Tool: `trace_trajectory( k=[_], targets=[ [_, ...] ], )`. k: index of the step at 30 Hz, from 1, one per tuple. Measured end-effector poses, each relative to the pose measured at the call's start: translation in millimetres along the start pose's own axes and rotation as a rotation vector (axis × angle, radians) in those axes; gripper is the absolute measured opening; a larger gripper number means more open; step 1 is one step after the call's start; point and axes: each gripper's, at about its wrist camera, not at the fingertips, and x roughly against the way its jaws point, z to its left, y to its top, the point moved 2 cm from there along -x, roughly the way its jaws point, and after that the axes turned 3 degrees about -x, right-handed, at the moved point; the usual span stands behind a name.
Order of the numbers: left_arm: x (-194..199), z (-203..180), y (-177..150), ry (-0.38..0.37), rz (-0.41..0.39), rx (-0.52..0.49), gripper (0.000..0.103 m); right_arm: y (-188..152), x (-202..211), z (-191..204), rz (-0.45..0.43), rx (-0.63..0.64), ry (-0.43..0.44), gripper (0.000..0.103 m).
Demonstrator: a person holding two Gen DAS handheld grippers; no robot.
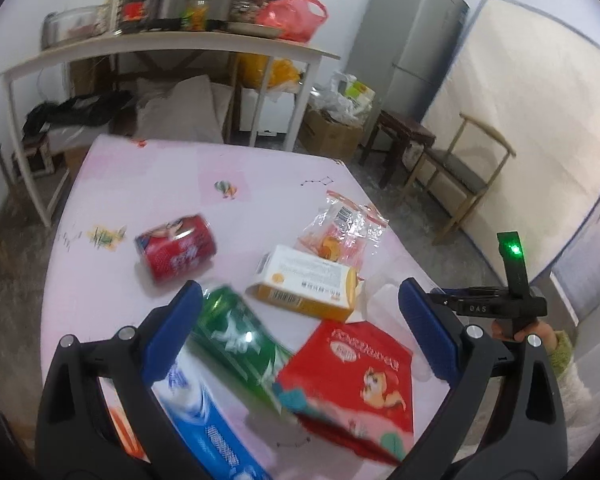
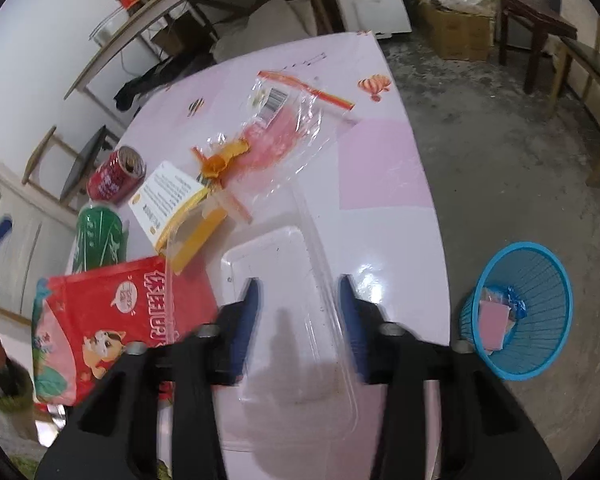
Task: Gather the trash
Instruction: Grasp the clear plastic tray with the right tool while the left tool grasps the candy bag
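Note:
Trash lies on a pink-and-white table (image 1: 148, 172). My left gripper (image 1: 300, 320) is open wide above a green can (image 1: 240, 340) on its side, a red snack bag (image 1: 352, 376) and a blue-and-white pack (image 1: 204, 428); it holds nothing. Farther off lie a red can (image 1: 176, 248), a yellow box (image 1: 304, 284) and a clear wrapper (image 1: 340, 232). My right gripper (image 2: 300, 308) hovers over a clear plastic tray (image 2: 276, 264) with its jaws part open on either side of it; the pads do not visibly press on it. The red bag (image 2: 112, 320) lies to its left.
A blue mesh basket (image 2: 540, 356) holding pink and blue scraps stands on the floor right of the table edge. Beyond the table are a cluttered white shelf table (image 1: 172, 44), a cardboard box (image 1: 332, 132), a dark stool (image 1: 404, 128), a chair (image 1: 460, 176) and a fridge (image 1: 412, 32).

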Motion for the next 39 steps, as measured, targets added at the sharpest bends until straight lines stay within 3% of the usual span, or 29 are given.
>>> trace_trajectory(
  k=[2,4,14,18,21,24,28,32,39],
  targets=[
    [-16,-10,14,-0.021,0.034,-0.04,0.094,-2,1,-3,-0.004,0.001,0.0,0.007],
    [-31,-21,26,-0.055,0.06,-0.078,0.094,-4,4,-7,-0.019,-0.006,0.001,0.006],
    [-125,-73,73,-0.051,0.263,-0.242,0.094,-20,36,-46,-0.092,-0.076,-0.039,0.004],
    [-165,-85,77,-0.059,0.353,-0.265,0.08,-26,44,-55,-0.104,-0.097,-0.042,0.004],
    [-198,-88,82,-0.047,0.405,-0.286,0.079,-28,44,-57,-0.105,-0.103,-0.041,0.004],
    [-235,-77,90,-0.069,0.455,-0.241,0.079,-29,43,-59,-0.103,-0.107,-0.04,0.004],
    [-273,-51,101,-0.237,0.506,-0.077,0.079,-30,42,-59,-0.099,-0.107,-0.034,0.004],
    [-300,-20,112,-0.242,0.489,0.059,0.079,-31,40,-59,-0.093,-0.105,-0.029,0.004],
    [-327,-25,99,-0.212,0.578,-0.079,0.079,-30,39,-58,-0.085,-0.101,-0.031,0.005]
  ],
)
